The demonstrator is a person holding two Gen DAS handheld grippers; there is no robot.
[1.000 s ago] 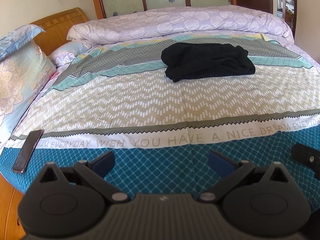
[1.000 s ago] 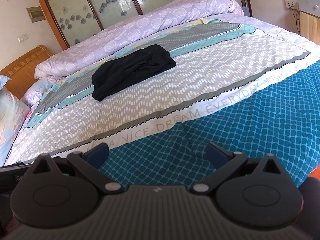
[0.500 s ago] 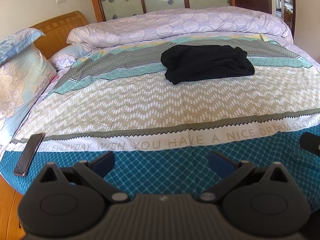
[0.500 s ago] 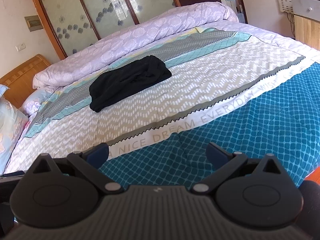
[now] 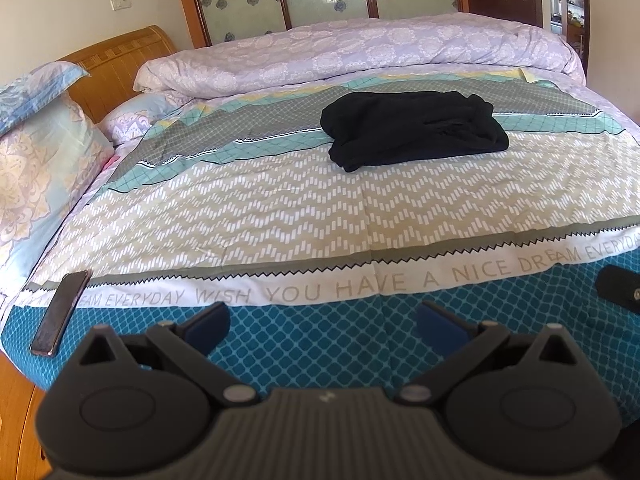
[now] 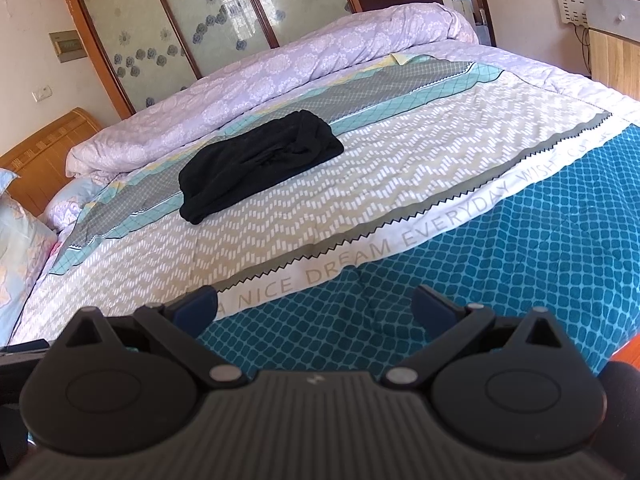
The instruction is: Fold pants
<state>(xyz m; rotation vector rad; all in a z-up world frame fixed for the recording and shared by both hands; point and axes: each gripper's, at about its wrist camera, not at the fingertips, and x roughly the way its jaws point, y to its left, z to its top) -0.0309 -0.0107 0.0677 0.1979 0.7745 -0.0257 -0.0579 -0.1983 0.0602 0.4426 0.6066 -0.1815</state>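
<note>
At the far left we see pillows (image 5: 36, 152) against a wooden headboard (image 5: 116, 64), and a dark phone (image 5: 60, 312) lying flat on the bed's (image 5: 280, 200) near left edge. Our left gripper (image 5: 322, 322) hovers over the teal band of the bedspread (image 5: 360, 344), its fingers (image 5: 208, 322) spread wide and holding nothing. Just beyond it a white strip reads "WISH YOU HAVE A NICE DREAM EVERYDAY". The black pants (image 5: 412, 130) lie bunched in a rough fold further up the bed, right of centre, well apart from both grippers and near the rolled lilac duvet (image 5: 360, 52). Our right gripper (image 6: 316, 306) likewise has its fingers (image 6: 434, 306) wide apart and bare, above the same teal band.
</note>
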